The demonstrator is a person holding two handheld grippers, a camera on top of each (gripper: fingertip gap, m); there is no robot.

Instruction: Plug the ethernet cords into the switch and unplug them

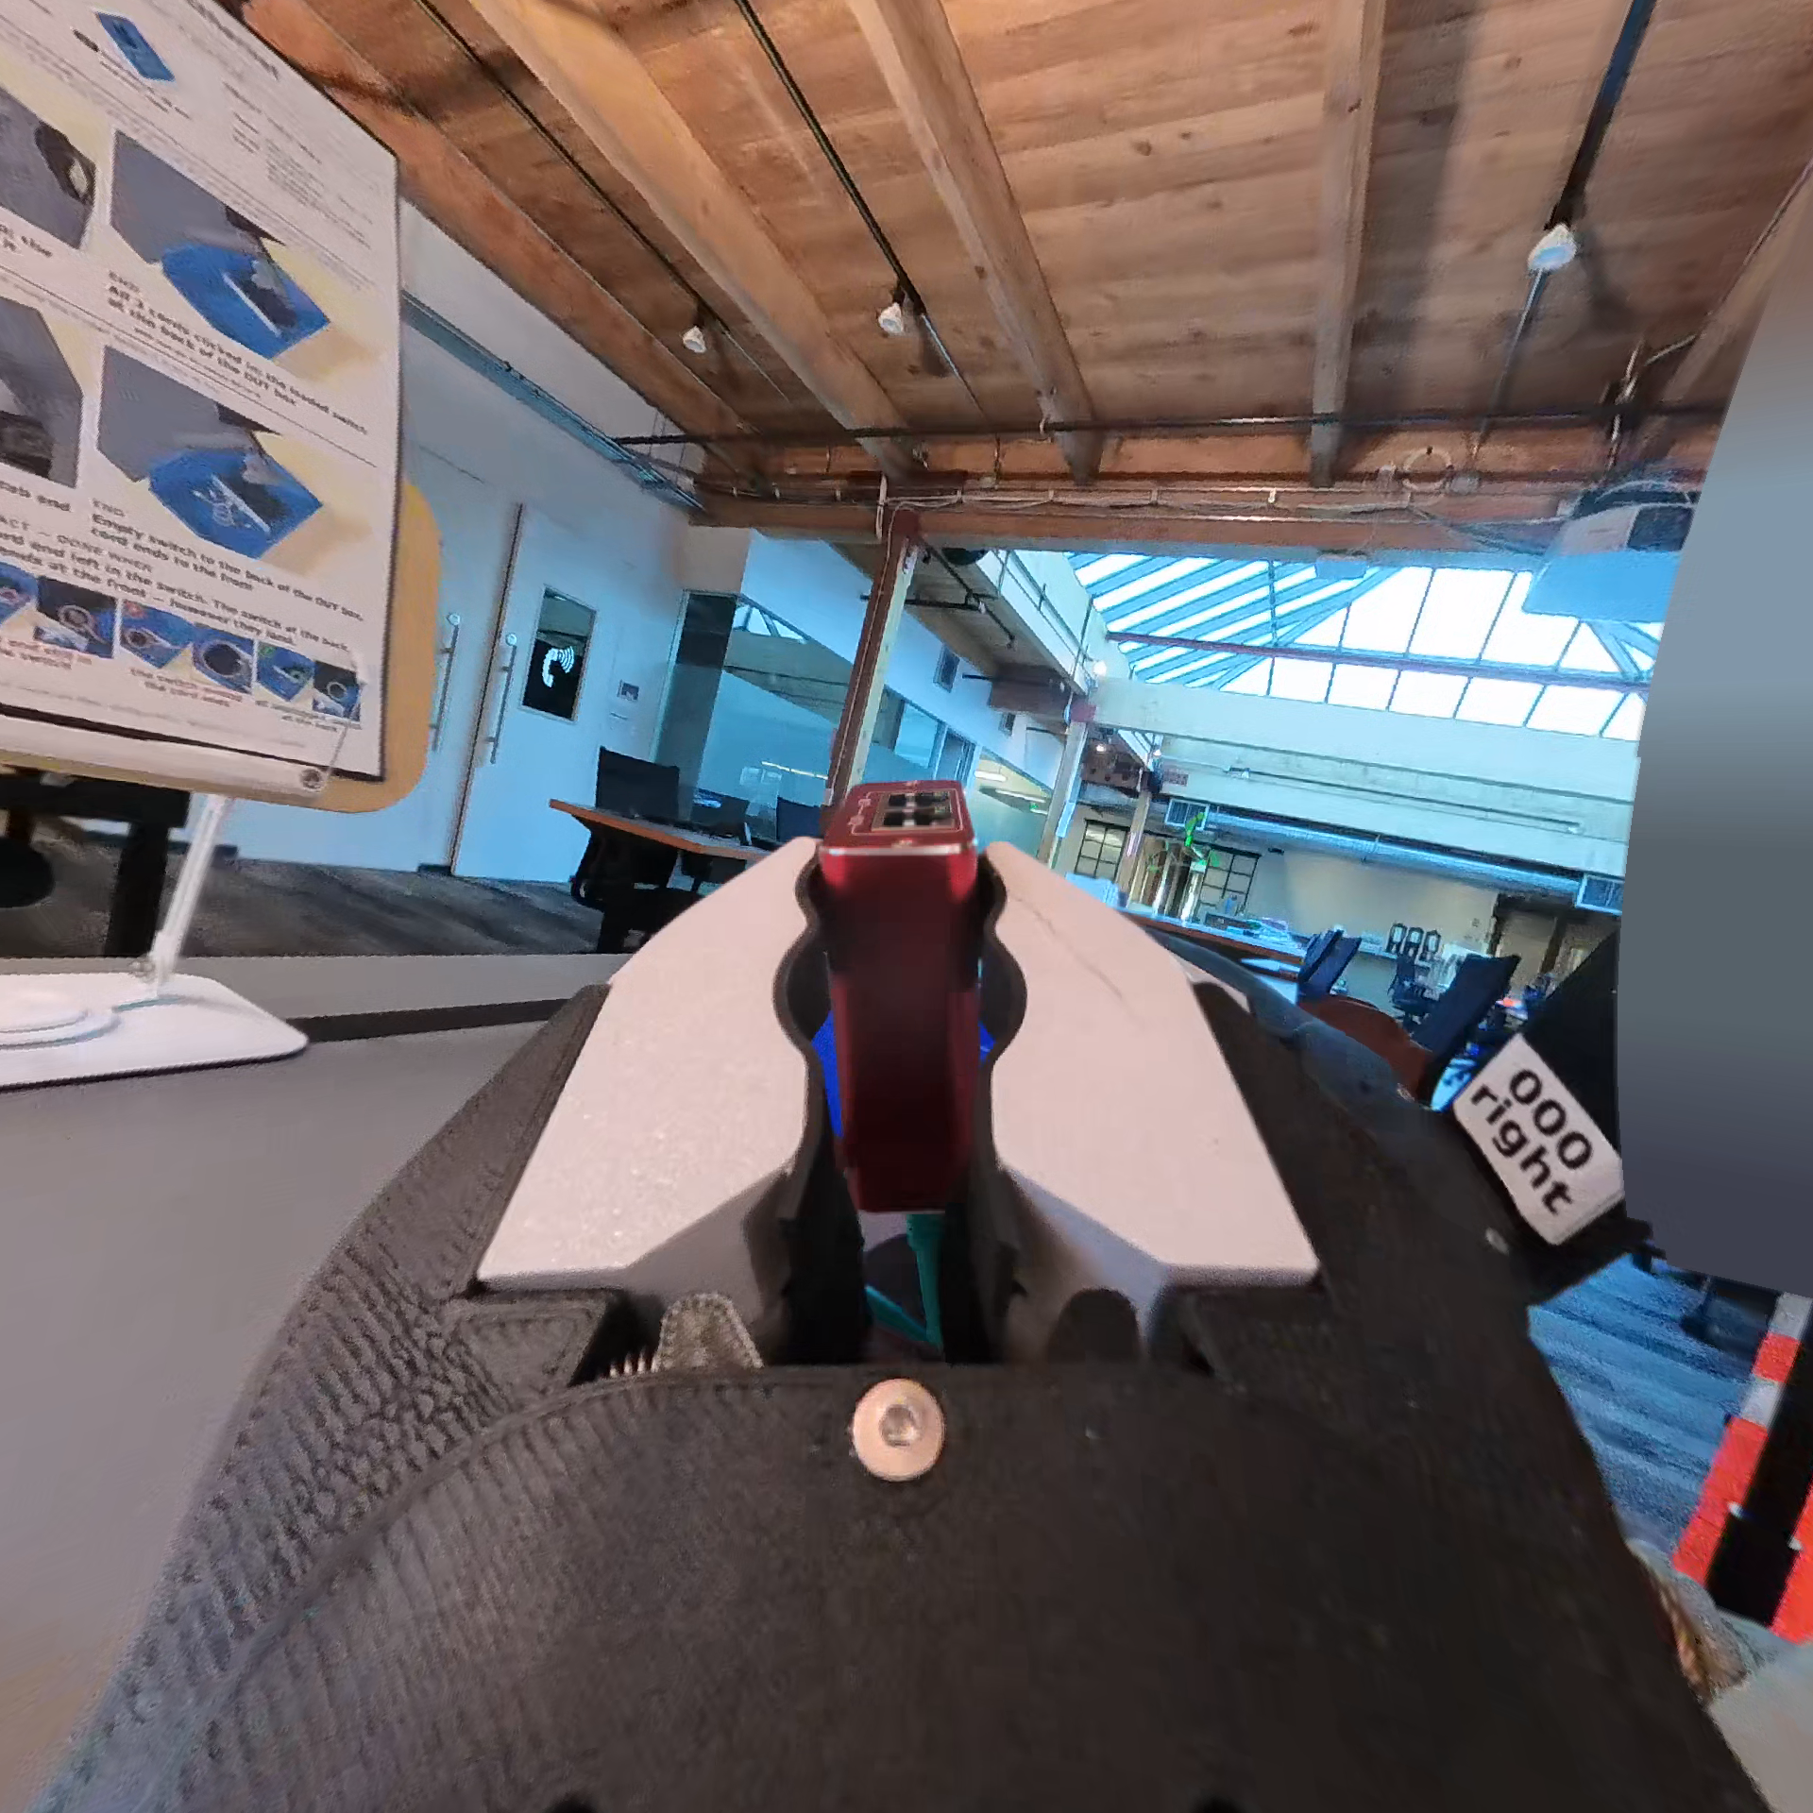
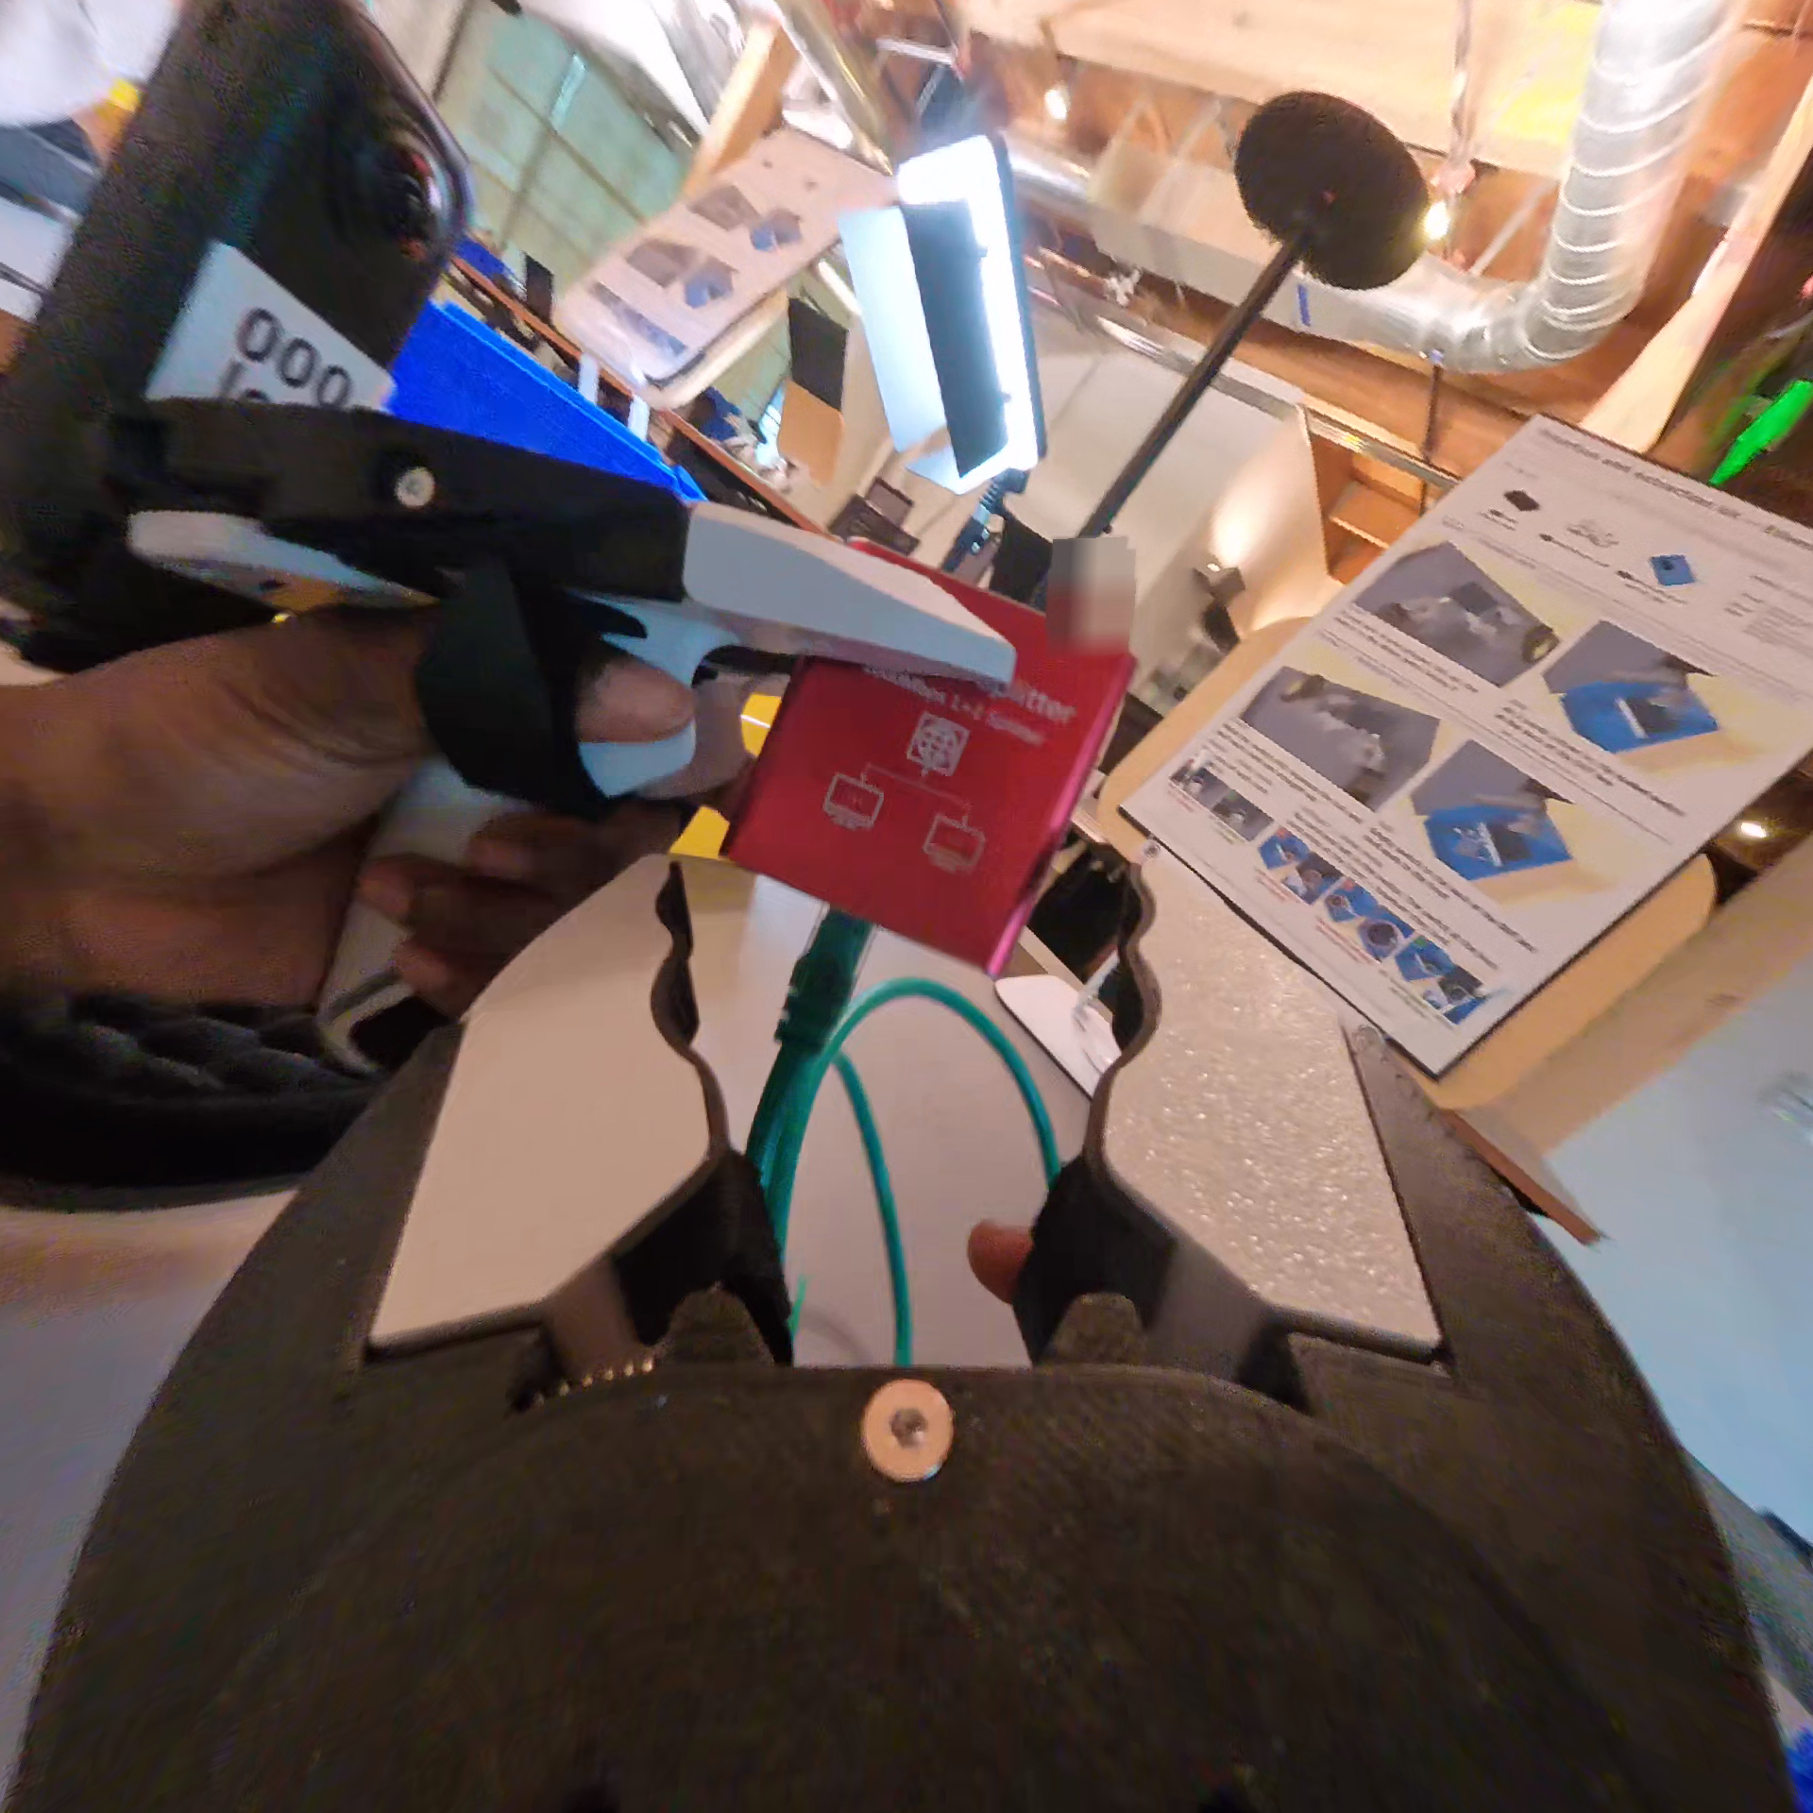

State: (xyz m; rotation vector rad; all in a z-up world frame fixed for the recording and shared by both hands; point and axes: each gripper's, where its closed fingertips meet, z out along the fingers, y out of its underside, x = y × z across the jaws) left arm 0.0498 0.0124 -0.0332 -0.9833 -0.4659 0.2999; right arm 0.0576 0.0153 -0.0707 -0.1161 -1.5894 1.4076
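The red metal switch (image 1: 898,1020) is being held in the air, clamped edgewise between the left tongs (image 1: 898,863), its dark ports facing up and away. A green ethernet cord (image 2: 819,991) is sitting plugged into its lower end, its slack looping below.

Grey table (image 1: 147,1226), matte top. White stand base (image 1: 118,1025) rests on it at far left, thin post rising to instruction sheet (image 1: 186,392). Right wrist view: same pale tabletop, second stand base (image 2: 1055,1020).
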